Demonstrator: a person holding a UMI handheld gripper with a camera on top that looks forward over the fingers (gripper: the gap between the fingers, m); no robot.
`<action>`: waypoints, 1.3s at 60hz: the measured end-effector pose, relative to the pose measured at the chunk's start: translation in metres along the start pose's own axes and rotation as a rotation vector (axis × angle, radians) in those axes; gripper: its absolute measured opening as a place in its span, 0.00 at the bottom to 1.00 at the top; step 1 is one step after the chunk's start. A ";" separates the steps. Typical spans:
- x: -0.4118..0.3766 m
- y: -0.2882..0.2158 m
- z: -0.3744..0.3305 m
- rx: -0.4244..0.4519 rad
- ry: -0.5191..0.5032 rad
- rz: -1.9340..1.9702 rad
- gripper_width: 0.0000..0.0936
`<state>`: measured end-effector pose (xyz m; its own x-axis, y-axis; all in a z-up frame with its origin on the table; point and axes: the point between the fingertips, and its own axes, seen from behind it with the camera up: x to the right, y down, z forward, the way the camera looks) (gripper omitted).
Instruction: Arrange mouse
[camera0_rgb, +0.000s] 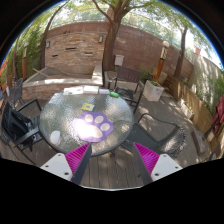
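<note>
A round glass table (52, 112) stands on a wooden deck, well beyond my fingers. Several small pale objects lie near its middle (93, 124); I cannot tell which of them is the mouse. A small yellow-green flat item (88, 106) lies on the far side of the tabletop. My gripper (111, 160) is open and empty, its magenta pads (76, 156) spread wide above the deck boards, short of the table's near rim.
Dark metal chairs stand around the table: one to the left (20, 125), one to the right (158, 132), one on the far side (126, 86). A brick wall (75, 48) and a tree trunk (114, 30) close off the back. Deck boards (112, 172) lie below my fingers.
</note>
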<state>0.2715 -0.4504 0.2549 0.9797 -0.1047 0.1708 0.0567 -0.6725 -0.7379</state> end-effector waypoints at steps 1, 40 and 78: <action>0.000 0.001 0.000 -0.003 0.002 -0.002 0.89; -0.246 0.116 0.097 -0.076 -0.193 0.057 0.89; -0.352 0.070 0.248 0.029 -0.208 -0.015 0.43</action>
<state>-0.0216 -0.2786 -0.0188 0.9971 0.0607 0.0454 0.0740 -0.6512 -0.7553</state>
